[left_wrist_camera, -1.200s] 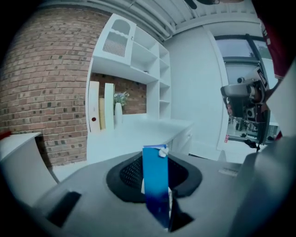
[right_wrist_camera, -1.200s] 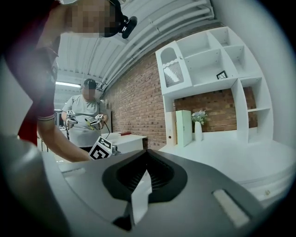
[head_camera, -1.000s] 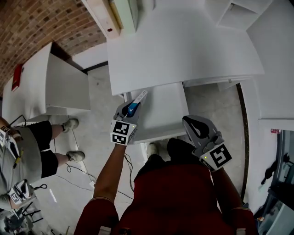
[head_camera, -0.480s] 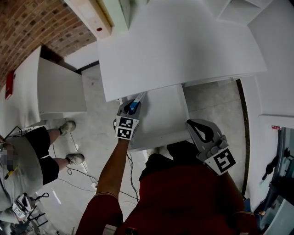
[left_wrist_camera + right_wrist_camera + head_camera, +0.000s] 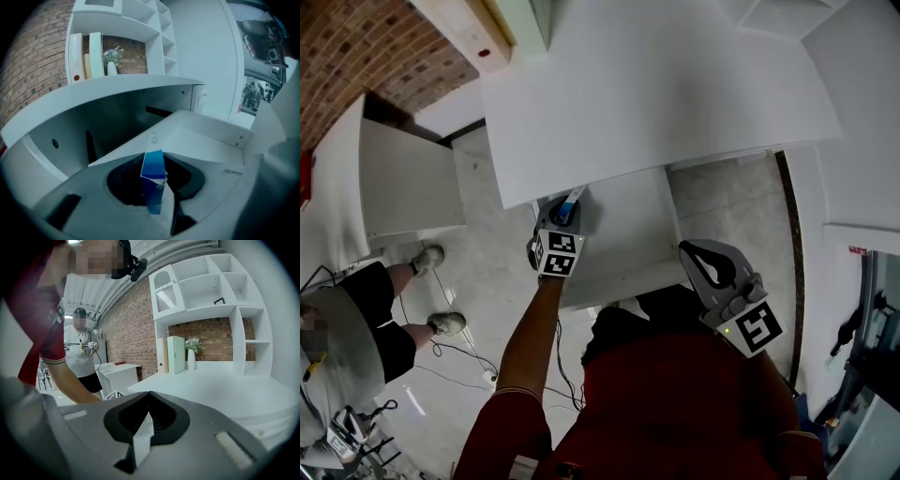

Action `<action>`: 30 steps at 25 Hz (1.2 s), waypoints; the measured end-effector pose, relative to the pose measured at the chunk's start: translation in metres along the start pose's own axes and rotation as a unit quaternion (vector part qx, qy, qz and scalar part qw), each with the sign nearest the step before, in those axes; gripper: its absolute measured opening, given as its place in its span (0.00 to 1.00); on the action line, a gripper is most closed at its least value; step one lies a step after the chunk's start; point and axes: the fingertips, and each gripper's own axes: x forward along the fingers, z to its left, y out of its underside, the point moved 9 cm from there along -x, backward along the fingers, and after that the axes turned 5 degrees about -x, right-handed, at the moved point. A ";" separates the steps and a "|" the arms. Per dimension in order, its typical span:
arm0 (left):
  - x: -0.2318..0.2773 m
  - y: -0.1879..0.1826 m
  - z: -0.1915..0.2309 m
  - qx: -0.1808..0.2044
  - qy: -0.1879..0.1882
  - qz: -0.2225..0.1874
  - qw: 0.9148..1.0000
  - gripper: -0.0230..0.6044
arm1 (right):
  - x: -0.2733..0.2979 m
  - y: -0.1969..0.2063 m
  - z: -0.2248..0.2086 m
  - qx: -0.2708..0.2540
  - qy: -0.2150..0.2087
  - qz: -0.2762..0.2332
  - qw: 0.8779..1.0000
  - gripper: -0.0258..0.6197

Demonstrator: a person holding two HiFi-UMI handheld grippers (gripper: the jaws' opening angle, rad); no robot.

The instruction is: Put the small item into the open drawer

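My right gripper (image 5: 149, 393) has its jaws touching at the tips, nothing between. Ahead of them lies a white tabletop (image 5: 225, 390); beyond it, a vase (image 5: 191, 360) and shelves (image 5: 197, 311). Left, an arm (image 5: 70, 380).

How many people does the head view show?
2: the wearer in red, bottom centre; a bystander in black shorts, left edge. More may be hidden.

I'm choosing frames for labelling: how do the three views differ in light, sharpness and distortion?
Head view: evenly lit, sharp, the white desk top bows. Left gripper view: dim, bluish, black corners; the slim blue-and-white box is crisp. Right gripper view: bright, fisheye-curved white shelf unit, mosaic patches over faces.
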 end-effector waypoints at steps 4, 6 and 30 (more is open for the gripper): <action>0.002 0.001 0.000 -0.017 -0.008 0.030 0.999 0.17 | 0.004 -0.001 0.002 -0.001 -0.005 -0.003 1.000 0.06; 0.003 0.002 -0.001 -0.020 -0.010 0.045 0.999 0.17 | 0.005 -0.002 0.003 0.000 -0.007 -0.003 1.000 0.06; -0.114 -0.051 -0.015 -0.041 -0.002 -0.071 0.997 0.24 | 0.008 -0.011 0.025 -0.011 -0.039 -0.030 0.999 0.06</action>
